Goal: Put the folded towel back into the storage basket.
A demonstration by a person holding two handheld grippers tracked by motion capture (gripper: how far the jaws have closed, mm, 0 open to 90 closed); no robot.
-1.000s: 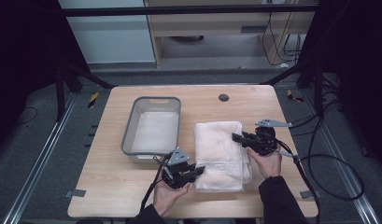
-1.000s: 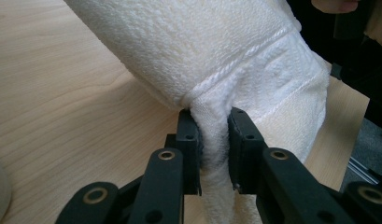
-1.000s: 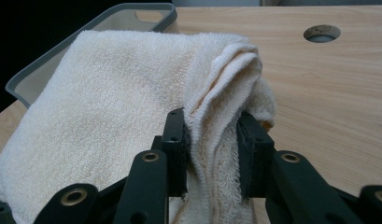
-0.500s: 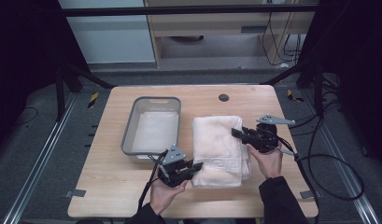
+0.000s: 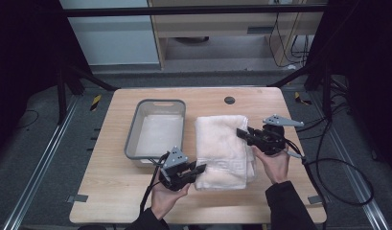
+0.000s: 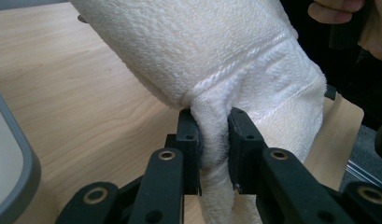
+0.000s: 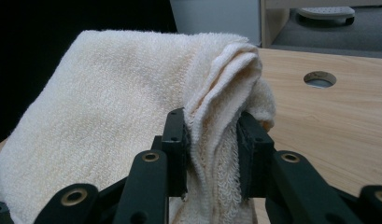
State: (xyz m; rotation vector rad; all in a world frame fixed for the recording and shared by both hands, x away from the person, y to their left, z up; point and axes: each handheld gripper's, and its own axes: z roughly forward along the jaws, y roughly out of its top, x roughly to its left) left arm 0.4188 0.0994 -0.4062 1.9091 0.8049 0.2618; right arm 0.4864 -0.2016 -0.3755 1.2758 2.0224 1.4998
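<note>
The folded towel (image 5: 222, 148) lies on the table (image 5: 112, 191), just right of the grey tray (image 5: 155, 129). My left gripper (image 5: 199, 168) is clenched on its near-left corner; my right gripper (image 5: 241, 132) is clenched on its bunched right edge, layers pinched between both pads.

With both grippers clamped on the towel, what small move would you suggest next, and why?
Probably lift both together. The left gripper pinches the folded cream terry towel at its near corner, the right gripper its right edge, and it sags beside the grey plastic bin.
</note>
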